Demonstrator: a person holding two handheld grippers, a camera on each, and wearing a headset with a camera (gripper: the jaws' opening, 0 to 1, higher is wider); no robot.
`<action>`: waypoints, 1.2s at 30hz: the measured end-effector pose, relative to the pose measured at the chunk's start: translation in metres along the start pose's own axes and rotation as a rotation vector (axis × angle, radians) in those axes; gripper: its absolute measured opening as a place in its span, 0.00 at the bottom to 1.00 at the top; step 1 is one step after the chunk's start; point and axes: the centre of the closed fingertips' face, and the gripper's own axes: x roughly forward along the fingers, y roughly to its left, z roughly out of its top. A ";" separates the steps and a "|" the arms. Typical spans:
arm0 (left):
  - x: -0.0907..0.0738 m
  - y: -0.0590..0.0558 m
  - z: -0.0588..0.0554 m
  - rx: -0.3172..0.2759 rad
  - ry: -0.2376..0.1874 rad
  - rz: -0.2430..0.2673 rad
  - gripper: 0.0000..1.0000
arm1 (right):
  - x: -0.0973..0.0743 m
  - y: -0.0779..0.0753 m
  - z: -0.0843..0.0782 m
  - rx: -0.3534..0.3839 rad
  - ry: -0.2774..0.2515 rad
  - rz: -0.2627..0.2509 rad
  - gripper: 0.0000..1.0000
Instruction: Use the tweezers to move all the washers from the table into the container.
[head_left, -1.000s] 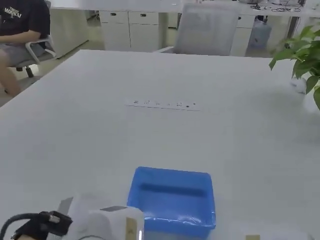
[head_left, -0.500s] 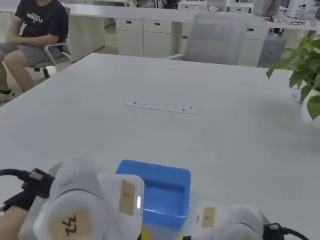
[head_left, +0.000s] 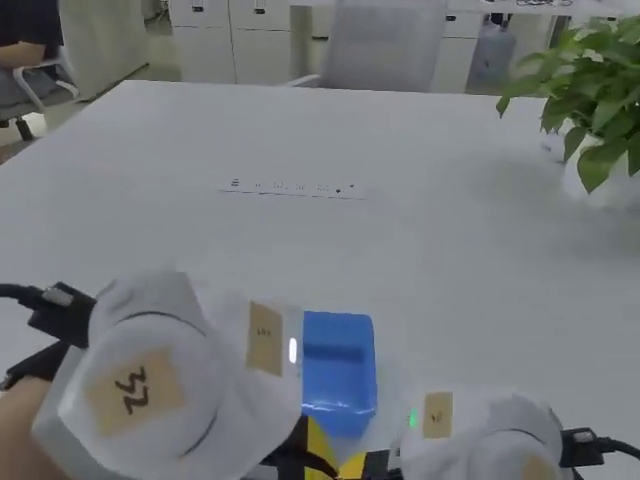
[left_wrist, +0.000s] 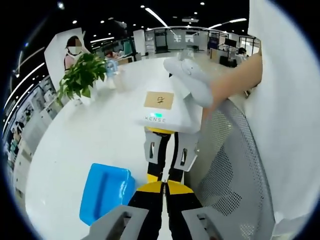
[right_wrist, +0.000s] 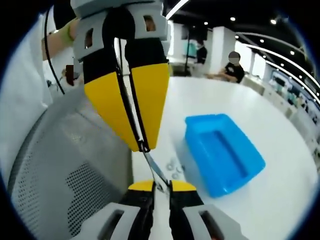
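Both grippers have climbed up the head view, covering more of the blue container (right_wrist: 196, 150). Jaws of the left gripper (right_wrist: 141, 145) pinch the thin metal tweezers (right_wrist: 152, 167), and the right gripper (right_wrist: 160, 189) is closed narrowly on their tip. Tiny silvery washers (right_wrist: 173, 164) lie flat on the white table (right_wrist: 240, 100), just beside the container.

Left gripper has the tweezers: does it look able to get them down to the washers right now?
Probably not yet. The tweezers run from the left gripper's shut jaws into the right gripper's, which blocks the way. The washers lie close by on open table.
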 end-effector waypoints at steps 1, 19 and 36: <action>-0.001 0.001 -0.002 0.011 0.000 -0.005 0.00 | 0.002 0.000 0.001 0.002 0.005 -0.021 0.06; -0.002 0.006 -0.008 0.062 -0.025 -0.081 0.00 | 0.004 -0.004 0.000 0.092 0.014 -0.109 0.06; 0.007 0.010 -0.011 0.074 0.024 -0.104 0.00 | 0.009 -0.008 -0.008 0.141 -0.015 -0.088 0.07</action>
